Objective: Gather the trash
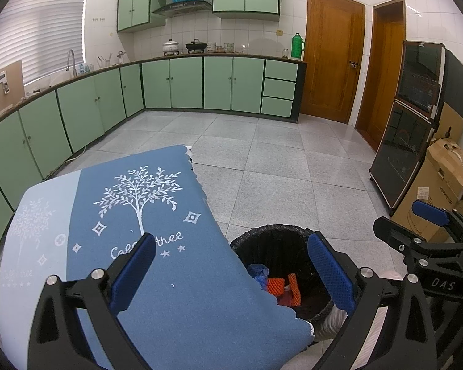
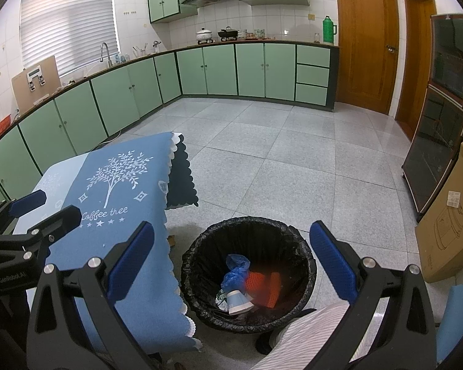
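Observation:
A round bin lined with a black bag (image 2: 200, 259) stands on the floor beside a table under a blue cloth (image 2: 120, 191). Inside lie orange foam netting (image 2: 262, 283), a crumpled blue plastic bag (image 2: 236, 269) and a paper cup (image 2: 239, 300) on its side. My right gripper (image 2: 231, 262) hovers above the bin, open and empty. My left gripper (image 1: 231, 268) is open too, held over the table's edge (image 1: 182, 277) with the bin (image 1: 253, 240) and its orange netting (image 1: 282, 288) partly hidden by the cloth. The right gripper (image 1: 423, 225) shows at the right of the left wrist view.
Green kitchen cabinets (image 2: 219, 71) run along the left and far walls. A dark glass cabinet (image 2: 441, 129) and a cardboard box (image 2: 447, 222) stand at the right. A striped sleeve (image 2: 308, 333) shows below the bin. Grey tiled floor (image 2: 277, 160) stretches beyond.

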Demonstrator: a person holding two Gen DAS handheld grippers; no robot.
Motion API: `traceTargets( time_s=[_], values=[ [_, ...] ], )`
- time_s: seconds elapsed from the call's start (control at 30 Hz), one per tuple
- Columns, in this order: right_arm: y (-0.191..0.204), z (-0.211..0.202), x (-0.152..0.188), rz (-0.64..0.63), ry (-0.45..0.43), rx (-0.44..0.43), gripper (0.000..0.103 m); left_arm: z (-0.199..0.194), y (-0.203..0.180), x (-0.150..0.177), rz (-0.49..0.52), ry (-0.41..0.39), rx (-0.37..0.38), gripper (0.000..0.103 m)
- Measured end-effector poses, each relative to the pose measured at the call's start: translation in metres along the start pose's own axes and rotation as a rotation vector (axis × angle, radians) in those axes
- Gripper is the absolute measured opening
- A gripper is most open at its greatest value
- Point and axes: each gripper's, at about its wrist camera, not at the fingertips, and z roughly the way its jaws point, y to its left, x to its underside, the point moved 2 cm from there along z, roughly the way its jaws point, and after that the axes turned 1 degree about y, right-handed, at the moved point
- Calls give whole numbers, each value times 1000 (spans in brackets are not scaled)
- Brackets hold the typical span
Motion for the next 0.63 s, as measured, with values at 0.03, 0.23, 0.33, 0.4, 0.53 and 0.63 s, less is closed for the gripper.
traceTargets(
  time_s=[0.03,0.23,0.33,0.4,0.53,0.63],
  values=[
    [0,0,0,0,0,0,98,0,0,0,-1,0,1,97],
    [-1,1,-2,0,0,1,98,1,1,0,-4,-1,-1,97],
    [-1,1,-2,-1,1,0,98,1,1,0,-5,2,0,97],
    [-1,1,-2,0,1,1,98,1,1,0,-5,3,-1,97],
    [-3,2,-2,1,2,0,98,1,1,0,-5,4,-2,97],
    [-3,2,-2,1,2,-1,98,1,1,0,-6,4,-1,97]
  ],
)
